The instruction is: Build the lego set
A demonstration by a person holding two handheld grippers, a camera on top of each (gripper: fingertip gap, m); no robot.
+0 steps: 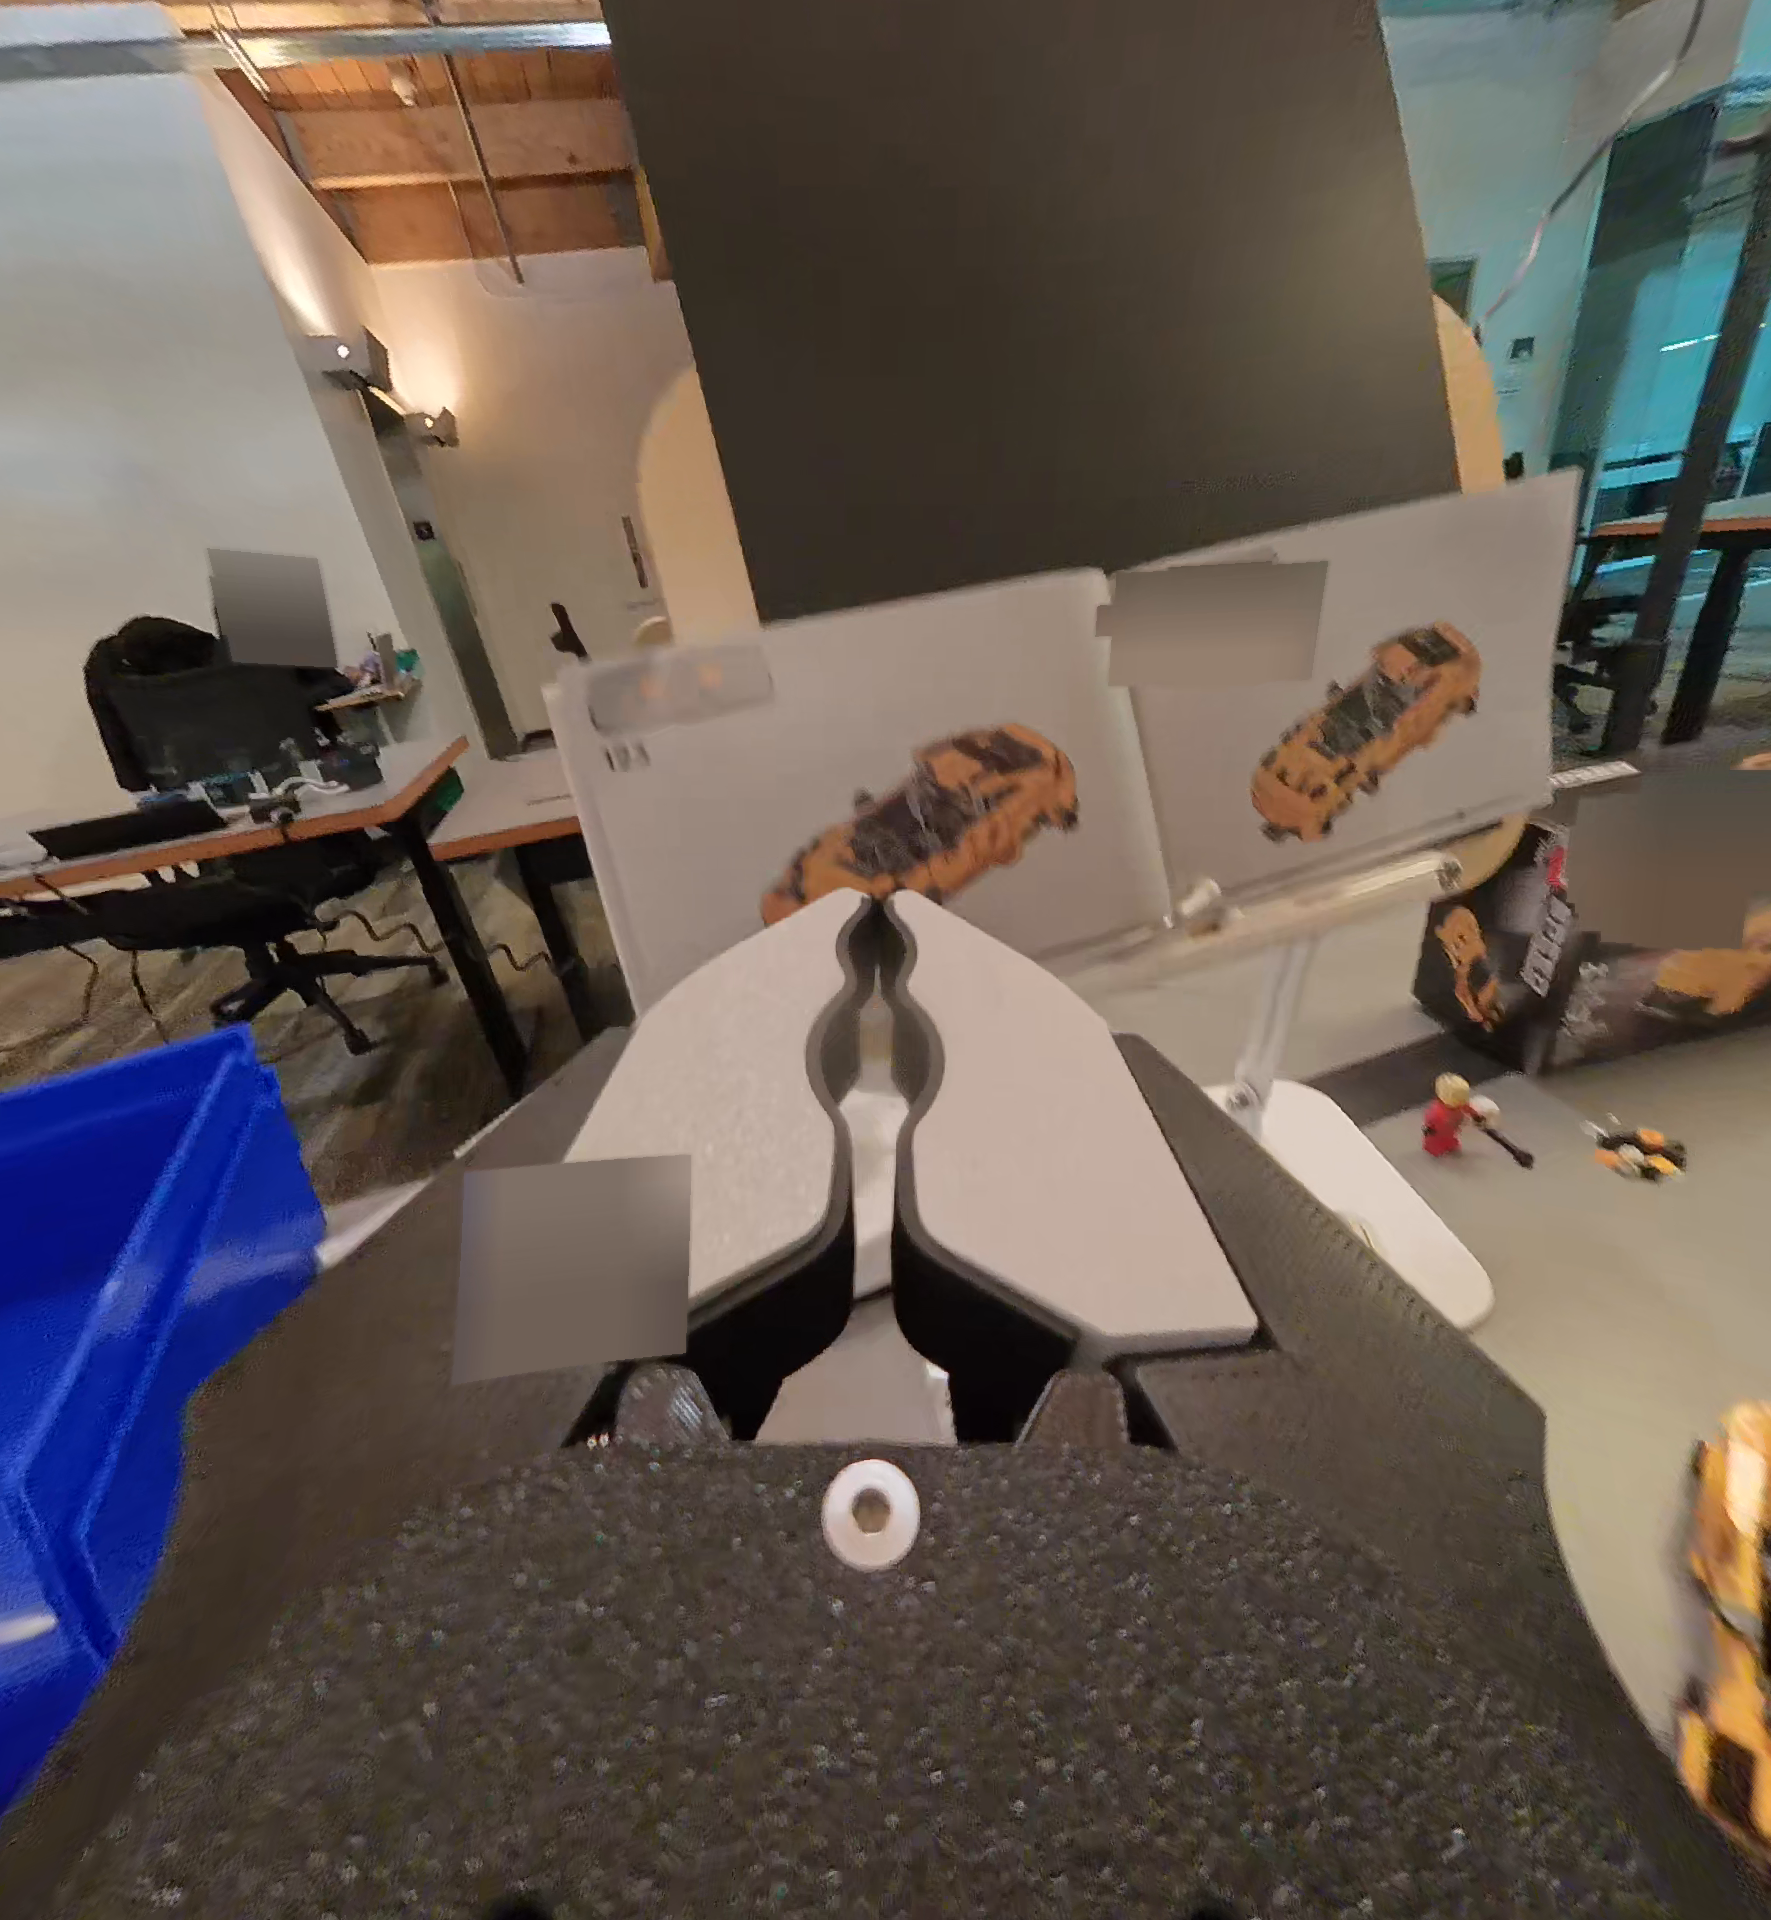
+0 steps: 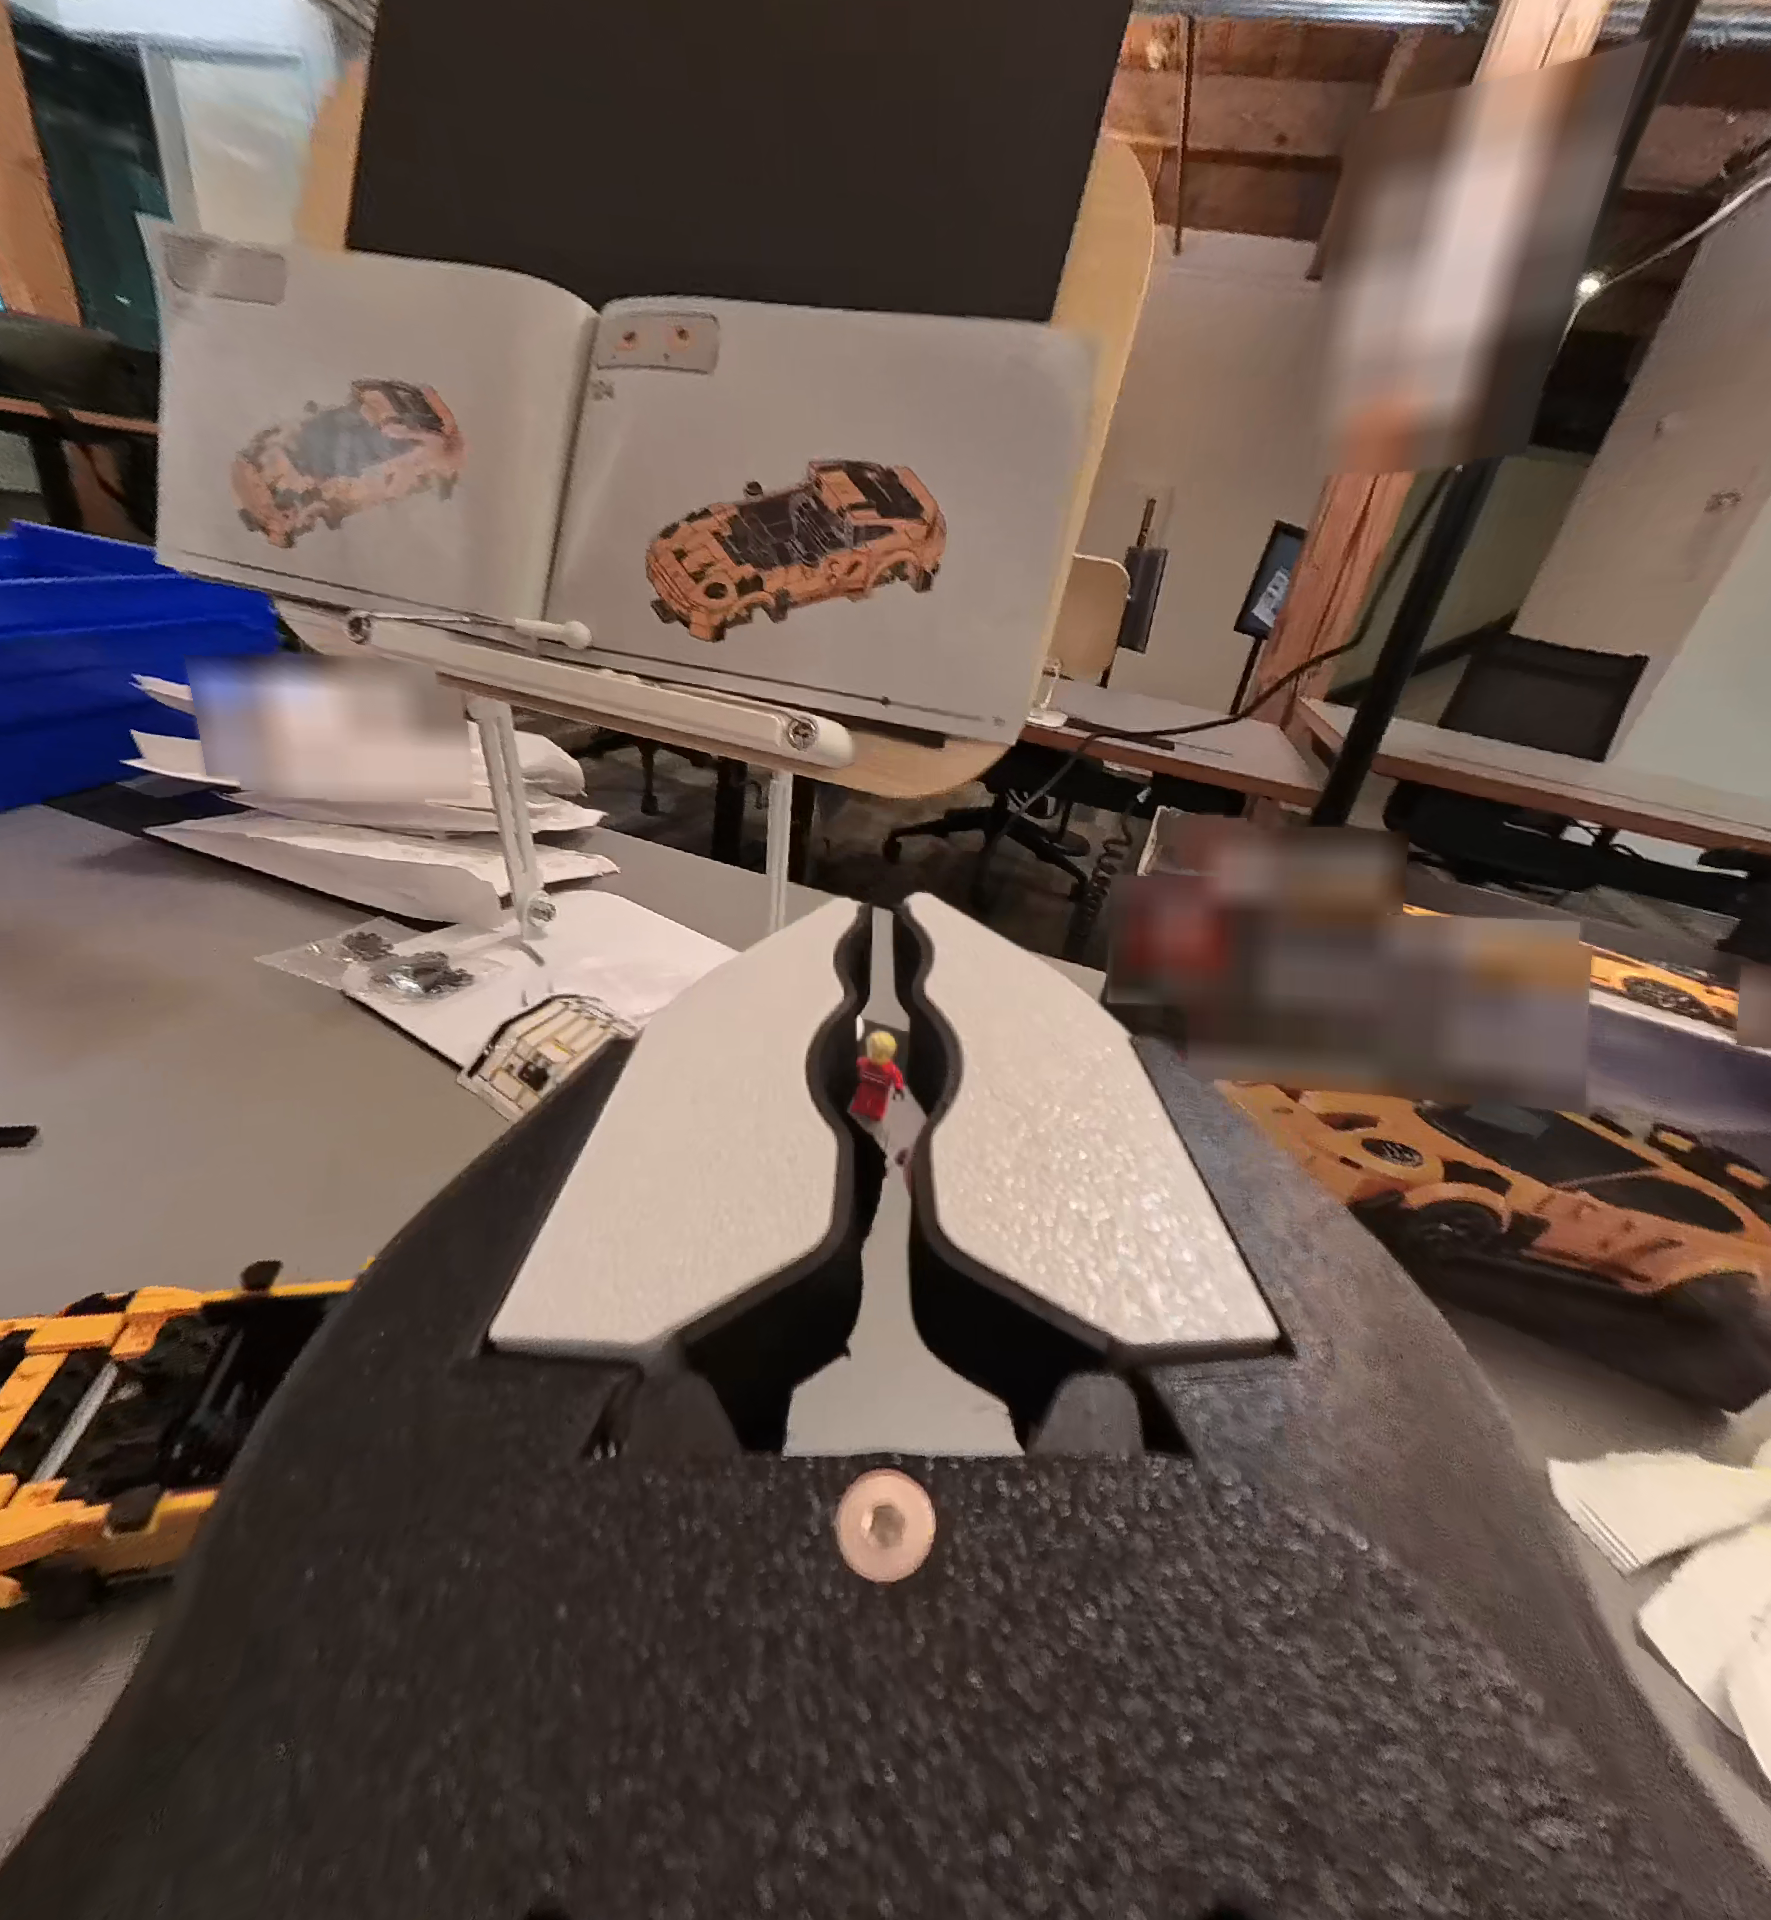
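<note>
Left gripper [image 1: 876,909] is up off the bench [image 1: 1587,1299], its 2 fingertips pinched together and nothing between them. Right gripper [image 2: 883,914] hangs over the bench too, tips narrowed to a thin slit, empty as well. Through that slit stands the red minifigure [image 2: 878,1075], upright, well beyond the tips. The orange and black lego car [image 2: 60,1444] lies toward the bench's near edge, between the 2 grippers. At the far edge the open instruction booklet [image 2: 808,499] leans on a white stand [image 2: 642,696], with the set's box [image 2: 1504,1216] lying beside it on the right. Blue bins [image 2: 50,665] sit at the far left corner. Small loose pieces [image 1: 1639,1153] lie near the minifigure, too blurred to identify for sure.
</note>
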